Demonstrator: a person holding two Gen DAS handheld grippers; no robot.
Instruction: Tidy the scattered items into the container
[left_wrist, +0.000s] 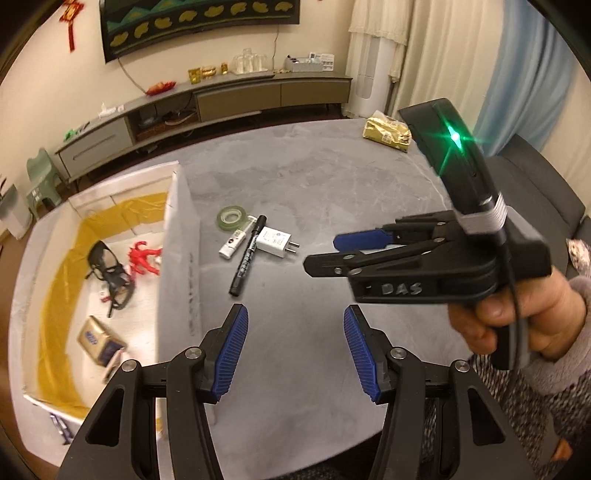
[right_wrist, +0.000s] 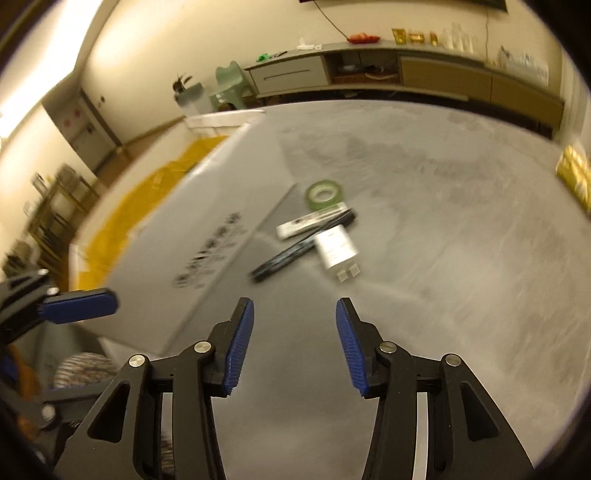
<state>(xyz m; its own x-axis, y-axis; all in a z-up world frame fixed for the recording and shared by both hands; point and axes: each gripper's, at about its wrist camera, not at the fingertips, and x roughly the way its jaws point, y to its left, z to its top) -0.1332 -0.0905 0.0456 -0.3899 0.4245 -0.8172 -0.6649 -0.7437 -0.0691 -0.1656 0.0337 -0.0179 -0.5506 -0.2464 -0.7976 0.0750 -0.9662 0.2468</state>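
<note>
A: Left wrist view: left tongs (left_wrist: 295, 347) spread wide, nothing between the blue pads, hovering over the grey surface (left_wrist: 332, 192). White box (left_wrist: 177, 236) sits just left of them, yellow liner inside.

B: What's in the box?

A: Black glasses (left_wrist: 109, 271), a red figure (left_wrist: 144, 256), a gold-and-blue packet (left_wrist: 99, 341). Slightly blurred.

B: And loose items?

A: Four, clustered on the surface just right of the box wall: green tape roll (left_wrist: 231, 218), white tube (left_wrist: 236, 242), black marker (left_wrist: 248, 254), white charger plug (left_wrist: 275, 242). Marker lies against both the tube and the plug. Tape touches the tube's far end.

B: Right tongs?

A: Right tongs (left_wrist: 325, 251) seen side-on in the left view, held by a hand (left_wrist: 517, 317) in a fuzzy sleeve, tips near the plug but clear of it. From the right wrist view (right_wrist: 294, 347) they're parted, empty, pointed at the cluster. That view is motion-blurred.

B: Anything else on the surface?

A: Gold packet (left_wrist: 388, 131) at the far edge, well apart from the rest.
</note>
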